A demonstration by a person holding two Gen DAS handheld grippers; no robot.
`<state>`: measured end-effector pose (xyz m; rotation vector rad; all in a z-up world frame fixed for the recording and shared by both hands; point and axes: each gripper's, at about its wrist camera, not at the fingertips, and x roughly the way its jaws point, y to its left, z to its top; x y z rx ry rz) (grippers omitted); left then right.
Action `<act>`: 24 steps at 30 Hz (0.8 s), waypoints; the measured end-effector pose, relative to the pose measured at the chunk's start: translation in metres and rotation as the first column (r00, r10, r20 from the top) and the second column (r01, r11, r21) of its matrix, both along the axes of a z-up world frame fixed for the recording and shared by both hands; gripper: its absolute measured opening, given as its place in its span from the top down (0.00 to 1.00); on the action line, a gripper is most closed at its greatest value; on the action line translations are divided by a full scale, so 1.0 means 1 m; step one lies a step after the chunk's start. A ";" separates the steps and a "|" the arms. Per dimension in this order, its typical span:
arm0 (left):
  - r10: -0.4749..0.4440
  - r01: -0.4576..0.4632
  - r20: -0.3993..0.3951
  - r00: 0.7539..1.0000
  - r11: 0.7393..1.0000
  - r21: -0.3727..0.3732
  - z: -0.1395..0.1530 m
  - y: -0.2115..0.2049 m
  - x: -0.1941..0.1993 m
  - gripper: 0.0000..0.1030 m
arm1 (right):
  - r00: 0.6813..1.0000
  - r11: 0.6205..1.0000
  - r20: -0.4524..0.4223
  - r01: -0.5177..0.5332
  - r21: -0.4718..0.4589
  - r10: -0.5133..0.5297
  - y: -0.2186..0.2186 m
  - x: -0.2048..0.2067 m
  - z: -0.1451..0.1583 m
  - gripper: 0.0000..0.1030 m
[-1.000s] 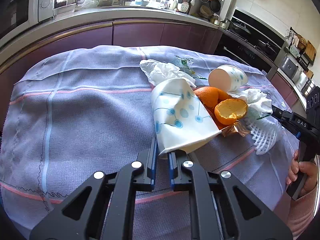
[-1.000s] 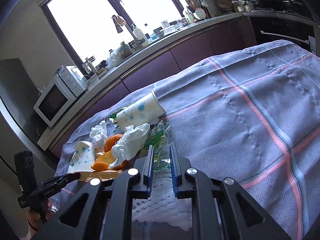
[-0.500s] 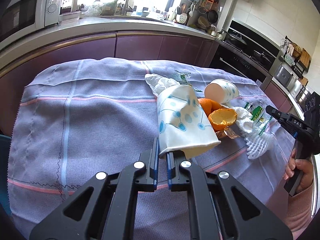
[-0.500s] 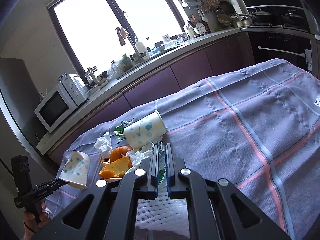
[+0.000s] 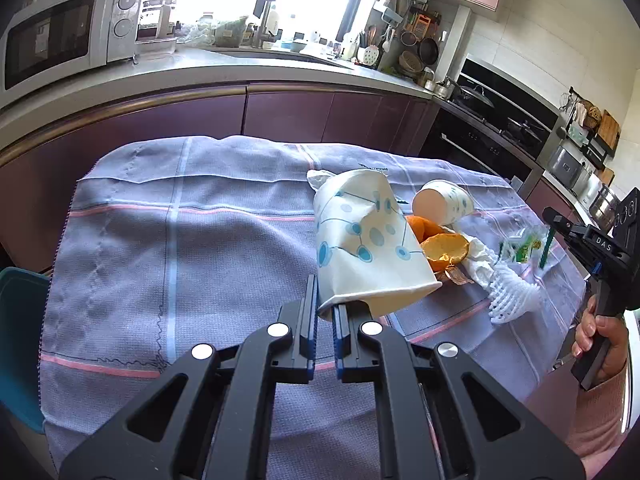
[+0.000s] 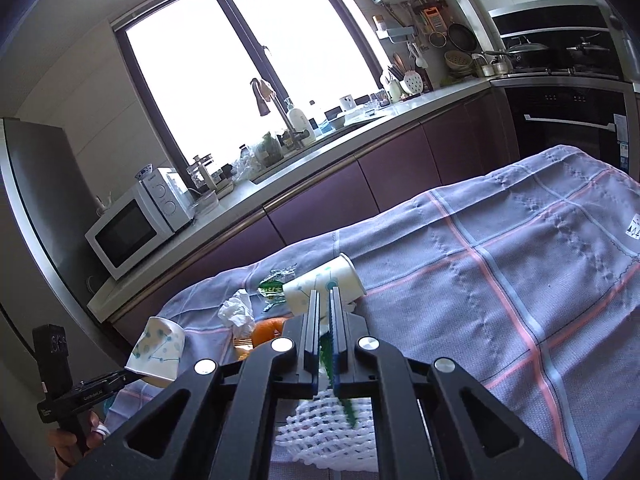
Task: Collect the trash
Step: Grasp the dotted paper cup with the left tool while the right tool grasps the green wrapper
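My left gripper (image 5: 324, 306) is shut on the rim of a white paper cup with blue dots (image 5: 368, 240), which is held tilted above the lilac tablecloth (image 5: 200, 240). The right wrist view shows that cup (image 6: 158, 346) in the air at the left. My right gripper (image 6: 324, 300) has its jaws closing tight on a green wrapper (image 6: 327, 354), and a white foam net (image 6: 328, 428) lies under it. In the left wrist view the right gripper (image 5: 548, 218) is at the right, held by a hand, with the wrapper (image 5: 524, 246) dangling over the net (image 5: 510, 296).
A second dotted cup (image 5: 442, 202) lies on its side by orange peels (image 5: 444, 246), a crumpled tissue (image 5: 478, 262) and a gold wrapper (image 5: 454, 276). A teal bin (image 5: 20, 340) stands beyond the cloth's left edge. A counter with a microwave (image 5: 60, 36) runs behind.
Both grippers have risen. The left one has lifted the dotted cup off the cloth and away from the pile. The right gripper's jaws have closed on the green wrapper.
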<state>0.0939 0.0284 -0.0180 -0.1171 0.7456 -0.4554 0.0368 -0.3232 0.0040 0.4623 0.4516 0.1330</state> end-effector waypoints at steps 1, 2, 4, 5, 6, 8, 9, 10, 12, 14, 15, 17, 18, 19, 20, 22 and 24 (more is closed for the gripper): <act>0.003 -0.003 0.005 1.000 1.000 -0.002 0.002 0.003 -0.002 0.93 | 1.000 1.000 0.008 -0.008 0.002 0.008 0.002 -0.001 0.003 0.99; 0.007 -0.007 0.010 1.000 1.000 -0.004 0.003 0.007 -0.004 0.93 | 1.000 1.000 0.015 -0.015 -0.002 0.015 0.005 -0.001 0.006 0.99; 0.016 -0.016 0.017 1.000 1.000 -0.005 0.005 0.014 -0.009 0.93 | 0.999 1.000 0.021 -0.024 -0.012 0.024 0.011 0.000 0.009 0.99; 0.022 -0.022 0.018 1.000 1.000 -0.007 0.006 0.018 -0.010 0.93 | 0.999 1.000 0.022 -0.027 -0.010 0.027 0.013 0.002 0.010 0.99; 0.028 -0.028 0.020 0.999 1.000 -0.007 0.006 0.022 -0.012 0.93 | 0.999 0.999 0.022 -0.031 -0.005 0.031 0.014 0.003 0.010 0.99; 0.035 -0.034 0.021 0.999 0.999 -0.010 0.006 0.028 -0.012 0.93 | 0.999 0.999 0.010 -0.032 -0.011 0.032 0.016 0.005 0.009 0.99; 0.038 -0.038 0.019 0.999 0.999 -0.012 0.006 0.031 -0.012 0.93 | 1.000 1.000 -0.003 -0.022 -0.019 0.022 0.016 0.007 0.007 0.98; 0.041 -0.041 0.018 0.999 0.999 -0.012 0.006 0.034 -0.013 0.93 | 1.000 1.000 -0.011 -0.005 -0.018 0.005 0.013 0.006 0.005 0.96; 0.042 -0.042 0.017 0.999 0.999 -0.013 0.005 0.038 -0.014 0.93 | 0.999 1.000 -0.034 0.022 -0.012 -0.023 0.004 0.004 -0.001 0.81; 0.039 -0.039 0.015 0.999 0.999 -0.015 0.004 0.039 -0.015 0.93 | 0.995 0.995 -0.055 0.083 -0.048 -0.086 -0.006 -0.004 -0.006 0.61; 0.038 -0.037 0.015 0.999 0.999 -0.016 0.004 0.040 -0.015 0.93 | 0.993 0.995 -0.071 0.089 -0.053 -0.093 -0.010 -0.007 -0.010 0.53; 0.033 -0.033 0.013 0.999 0.999 -0.019 0.004 0.041 -0.015 0.93 | 0.990 0.994 -0.099 0.095 -0.046 -0.099 -0.021 -0.014 -0.019 0.45; 0.032 -0.032 0.011 0.999 0.999 -0.020 0.003 0.042 -0.014 0.93 | 0.990 0.996 -0.113 0.085 -0.037 -0.089 -0.024 -0.017 -0.024 0.40; 0.031 -0.031 0.008 0.999 0.999 -0.022 0.003 0.042 -0.014 0.93 | 0.989 0.997 -0.125 0.075 -0.031 -0.078 -0.027 -0.019 -0.029 0.38; 0.031 -0.031 0.005 0.999 0.999 -0.022 0.001 0.039 -0.013 0.93 | 0.989 0.998 -0.135 0.062 -0.027 -0.065 -0.028 -0.021 -0.033 0.37; 0.032 -0.032 0.001 0.999 0.999 -0.022 0.000 0.040 -0.012 0.93 | 0.989 0.999 -0.145 0.036 -0.018 -0.038 -0.028 -0.023 -0.040 0.37; 0.033 -0.033 -0.005 0.999 0.999 -0.021 -0.001 0.042 -0.012 0.93 | 0.989 1.000 -0.144 0.012 -0.020 -0.015 -0.025 -0.023 -0.044 0.41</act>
